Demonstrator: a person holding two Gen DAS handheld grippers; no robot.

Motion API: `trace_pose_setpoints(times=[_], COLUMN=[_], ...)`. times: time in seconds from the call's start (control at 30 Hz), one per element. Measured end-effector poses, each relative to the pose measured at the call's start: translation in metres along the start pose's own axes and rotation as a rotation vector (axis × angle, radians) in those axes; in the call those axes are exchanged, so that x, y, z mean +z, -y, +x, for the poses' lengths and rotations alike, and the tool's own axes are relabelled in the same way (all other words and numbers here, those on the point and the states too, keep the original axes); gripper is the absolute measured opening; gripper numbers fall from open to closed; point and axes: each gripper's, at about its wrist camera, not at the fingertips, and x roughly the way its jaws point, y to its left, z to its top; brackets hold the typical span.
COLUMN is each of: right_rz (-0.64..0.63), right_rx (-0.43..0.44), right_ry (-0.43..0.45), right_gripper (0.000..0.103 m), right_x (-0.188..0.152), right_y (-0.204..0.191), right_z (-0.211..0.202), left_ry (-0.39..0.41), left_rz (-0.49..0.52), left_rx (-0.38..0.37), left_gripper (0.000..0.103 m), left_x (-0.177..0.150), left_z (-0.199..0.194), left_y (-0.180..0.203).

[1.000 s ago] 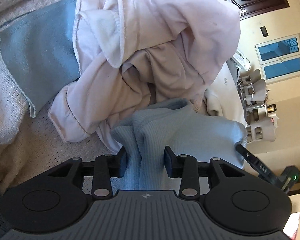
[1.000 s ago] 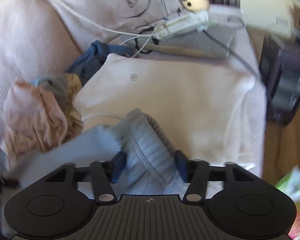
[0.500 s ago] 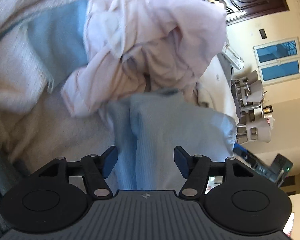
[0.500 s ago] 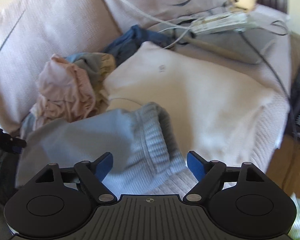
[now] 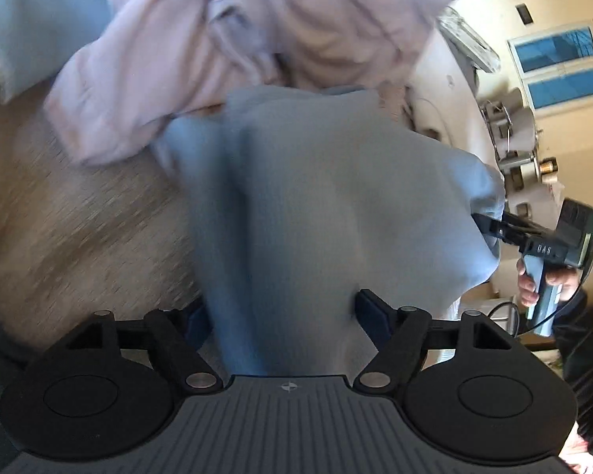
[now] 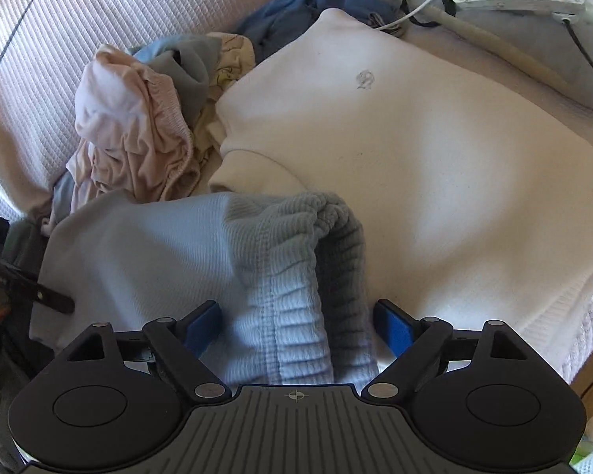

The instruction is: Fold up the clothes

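The light-blue ribbed garment [image 6: 186,252] lies crumpled, its cuff overlapping a cream sweatshirt [image 6: 435,150].

both wrist cameras look steeply down, close, sharing the blue garment [image 5: 336,205].

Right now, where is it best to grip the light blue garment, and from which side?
Probably the ribbed waistband, bunched into a raised ridge between the opening right gripper jaws; it looks thick enough to pinch. Come from above, pads astride the ridge.
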Motion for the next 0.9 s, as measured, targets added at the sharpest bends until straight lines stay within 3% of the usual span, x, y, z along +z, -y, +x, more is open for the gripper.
trace_pose_setpoints(times=[0.03,0.17,0.23,0.27,0.33,0.43,0.6,0.77,0.9], right_rz=[0.008,-0.028,-0.029,-0.015,0.024,0.064,0.122,0.282,0.402], right_rx=[-0.005,-0.092,-0.136,-0.154,-0.194,-0.220,-0.241,-0.228,-0.214], right_ry=[0.004,0.010,0.021,0.030,0.051,0.078,0.135,0.160,0.196], right_gripper=[0.088,0.085,0.077,0.074,0.056,0.041,0.037,0.037,0.037], right_x=[0.000,0.002,0.000,-0.001,-0.002,-0.004,-0.016,-0.059,-0.100], right_y=[-0.001,-0.018,-0.022,-0.023,-0.024,-0.031,-0.060,-0.071,-0.065], right_z=[0.000,-0.003,-0.005,-0.007,-0.013,-0.025,-0.061,-0.101,-0.096], left_ry=[0.021,0.071,0.092,0.100,0.100,0.098,0.048,-0.038,-0.116], left_rz=[0.020,0.038,0.033,0.049,0.082,0.070,0.108,0.168,0.229], left_rx=[0.012,0.022,-0.001,-0.009,-0.039,-0.095,-0.145,-0.191,-0.112], left_gripper=[0.052,0.032,0.024,0.023,0.022,0.021,0.021,0.022,0.022], left_x=[-0.002,-0.008,-0.008,-0.007,-0.005,0.001,0.015,0.035,0.035], left_z=[-0.001,-0.008,-0.015,-0.019,-0.027,-0.040,-0.063,-0.066,-0.028], left_y=[0.005,0.013,0.015,0.018,0.022,0.025,0.034,0.030,0.025])
